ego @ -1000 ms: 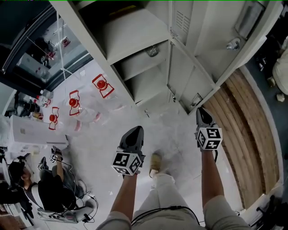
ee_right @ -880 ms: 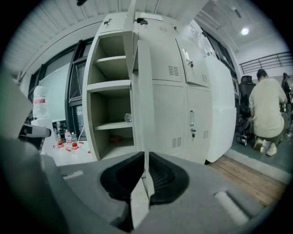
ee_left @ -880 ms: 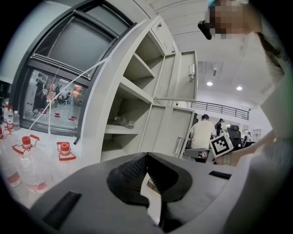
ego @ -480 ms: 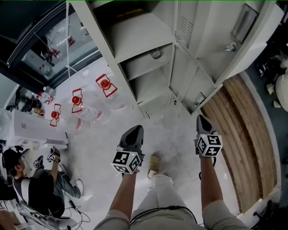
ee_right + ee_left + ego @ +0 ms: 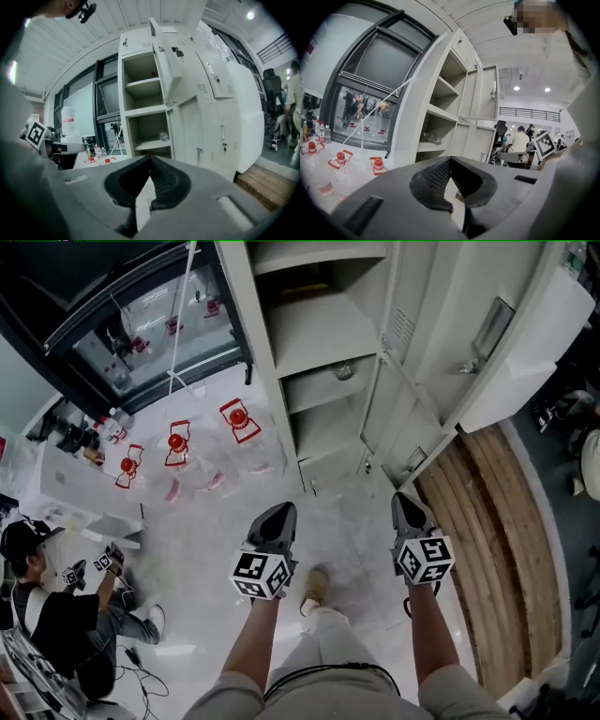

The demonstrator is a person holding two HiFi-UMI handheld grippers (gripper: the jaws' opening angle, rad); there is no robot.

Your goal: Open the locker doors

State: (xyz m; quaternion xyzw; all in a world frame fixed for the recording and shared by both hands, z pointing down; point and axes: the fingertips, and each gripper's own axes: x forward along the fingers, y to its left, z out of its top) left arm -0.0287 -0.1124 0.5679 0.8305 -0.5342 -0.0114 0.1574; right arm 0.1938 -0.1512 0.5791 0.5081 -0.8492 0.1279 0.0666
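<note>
Our left gripper [image 5: 277, 514] hangs over the floor [image 5: 202, 540], jaws closed on nothing. Ahead stands the locker [image 5: 319, 334], its left column open. The doors [image 5: 220, 108] further right look shut, though the angle is poor. Our right gripper [image 5: 406, 501], jaws likewise closed and empty, should open them before taking the next handle [image 5: 222, 132] squarely

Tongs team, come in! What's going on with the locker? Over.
Left tongs shut, empty. Right tongs shut, empty. Locker: one column open, doors beside it shut. Nothing between tongs and locker.
</note>
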